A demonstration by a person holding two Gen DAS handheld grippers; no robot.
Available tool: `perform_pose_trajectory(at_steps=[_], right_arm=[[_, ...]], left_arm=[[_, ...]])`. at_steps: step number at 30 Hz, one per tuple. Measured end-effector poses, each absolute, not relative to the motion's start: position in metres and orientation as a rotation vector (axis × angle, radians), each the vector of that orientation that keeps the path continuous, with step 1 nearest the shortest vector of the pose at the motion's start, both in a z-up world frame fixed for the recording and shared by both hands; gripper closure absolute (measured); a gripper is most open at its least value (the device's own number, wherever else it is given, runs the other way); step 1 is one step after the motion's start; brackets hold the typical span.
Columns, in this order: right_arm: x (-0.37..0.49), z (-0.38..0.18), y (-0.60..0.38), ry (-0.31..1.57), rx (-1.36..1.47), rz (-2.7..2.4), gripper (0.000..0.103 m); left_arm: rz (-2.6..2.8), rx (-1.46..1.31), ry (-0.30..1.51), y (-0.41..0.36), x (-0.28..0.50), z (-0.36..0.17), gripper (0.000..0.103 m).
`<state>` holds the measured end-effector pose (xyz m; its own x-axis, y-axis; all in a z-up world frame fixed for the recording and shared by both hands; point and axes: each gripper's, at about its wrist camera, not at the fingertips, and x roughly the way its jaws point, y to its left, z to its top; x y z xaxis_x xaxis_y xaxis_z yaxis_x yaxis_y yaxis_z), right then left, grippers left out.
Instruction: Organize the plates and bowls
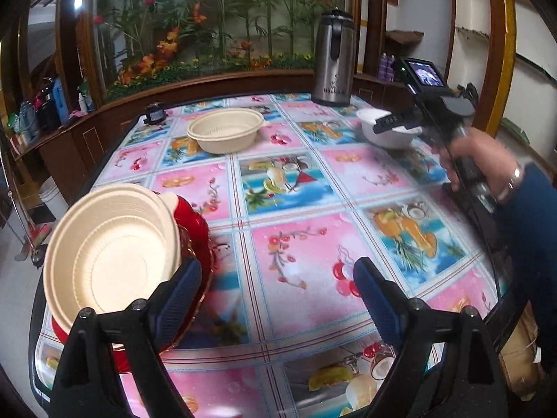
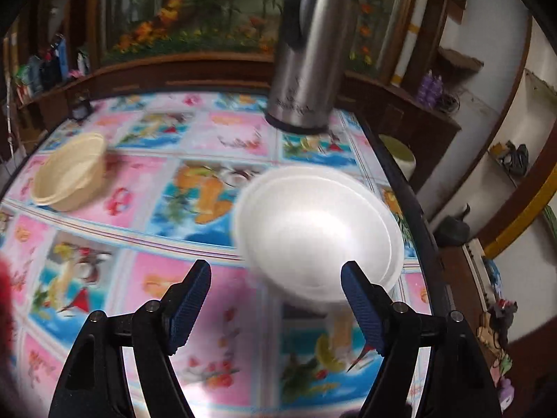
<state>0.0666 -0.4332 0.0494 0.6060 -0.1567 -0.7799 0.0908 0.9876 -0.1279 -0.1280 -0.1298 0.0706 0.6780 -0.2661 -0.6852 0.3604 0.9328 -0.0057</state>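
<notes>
In the left wrist view a beige plate (image 1: 111, 250) lies in a red bowl (image 1: 196, 223) at the table's near left. My left gripper (image 1: 278, 275) is open just right of them, its left finger overlapping the red rim, with only tablecloth between the pads. A beige bowl (image 1: 226, 132) stands further back. At the right a white bowl (image 1: 386, 137) sits under my right gripper (image 1: 386, 123), held by a hand (image 1: 466, 153). In the right wrist view the right gripper (image 2: 276, 271) is open, the white bowl (image 2: 313, 230) just beyond its tips, untouched. The beige bowl (image 2: 73, 174) is far left.
A steel thermos (image 1: 334, 59) (image 2: 310, 59) stands at the table's back right. A small black object (image 1: 155, 113) sits at the back left corner. The floral tablecloth (image 1: 296, 181) covers the table, whose dark edge (image 1: 501, 278) curves along the right. A wooden ledge with bottles and plants runs behind.
</notes>
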Motion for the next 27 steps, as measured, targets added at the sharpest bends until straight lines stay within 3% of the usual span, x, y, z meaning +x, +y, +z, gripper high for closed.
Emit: perform_pose_trajectory(at_steps=[8, 19, 23, 27], right_arm=[[0.073, 0.023, -0.428, 1.027, -0.019, 0.023, 0.022], [-0.038, 0.023, -0.328, 1.083, 0.039, 0.451, 0.022], [-0.08, 0.037, -0.301, 1.052, 0.084, 0.629, 0.022], [-0.114, 0.073, -0.307, 0.852, -0.044, 0.443, 0.022]], left_arm=[[-0.341, 0.13, 0.779, -0.129, -0.12, 0.065, 0.014], [-0.347, 0.093, 0.786, -0.121, -0.118, 0.066, 0.015], [-0.342, 0.078, 0.78, -0.116, -0.12, 0.068, 0.015], [-0.346, 0.064, 0.78, -0.115, -0.12, 0.069, 0.015]])
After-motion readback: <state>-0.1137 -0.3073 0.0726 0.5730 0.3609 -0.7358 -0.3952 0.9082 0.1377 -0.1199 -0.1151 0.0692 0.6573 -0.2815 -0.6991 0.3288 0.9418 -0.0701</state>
